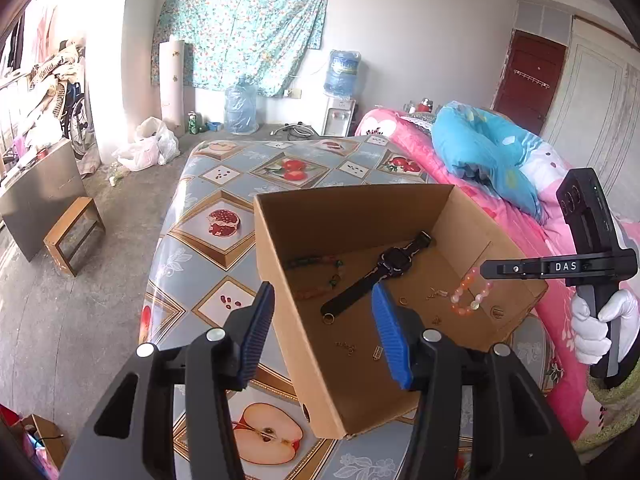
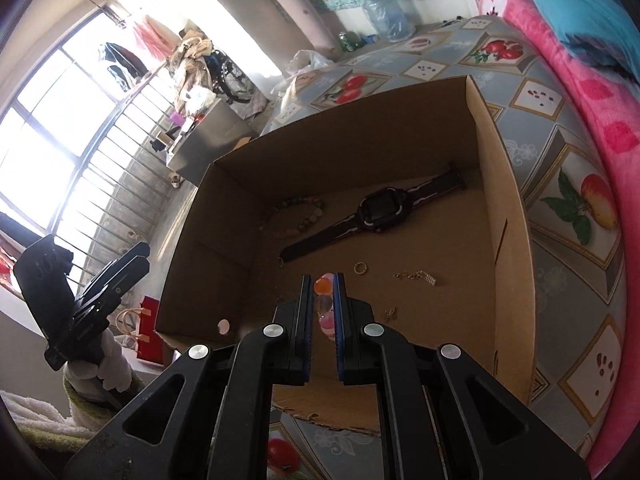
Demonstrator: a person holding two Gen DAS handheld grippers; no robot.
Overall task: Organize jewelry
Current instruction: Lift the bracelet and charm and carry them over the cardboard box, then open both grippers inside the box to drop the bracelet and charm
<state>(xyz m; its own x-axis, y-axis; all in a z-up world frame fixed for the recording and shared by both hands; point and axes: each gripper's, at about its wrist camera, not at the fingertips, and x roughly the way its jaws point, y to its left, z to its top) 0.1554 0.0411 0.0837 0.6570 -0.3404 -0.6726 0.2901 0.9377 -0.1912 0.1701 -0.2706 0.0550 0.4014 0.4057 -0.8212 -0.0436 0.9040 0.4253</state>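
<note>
An open cardboard box (image 1: 400,200) (image 2: 514,208) stands on the fruit-patterned tablecloth. On its floor lie a black watch (image 1: 384,268) (image 2: 376,210), a dark bead bracelet (image 1: 316,276) (image 2: 296,216), a gold ring (image 1: 402,301) (image 2: 361,268), a thin chain (image 2: 416,277) and other small gold pieces. My right gripper (image 1: 486,270) (image 2: 322,304) is shut on a pink and orange bead bracelet (image 1: 470,298) (image 2: 324,286), which dangles above the box's right part. My left gripper (image 1: 326,336) (image 2: 138,258) is open and holds nothing; its fingers straddle the box's near left wall.
A bed with a pink blanket (image 1: 520,232) and a blue pillow (image 1: 480,148) borders the table on the right. A wooden stool (image 1: 74,232) and a grey cabinet (image 1: 36,196) stand on the floor to the left. Water jugs (image 1: 240,106) sit by the far wall.
</note>
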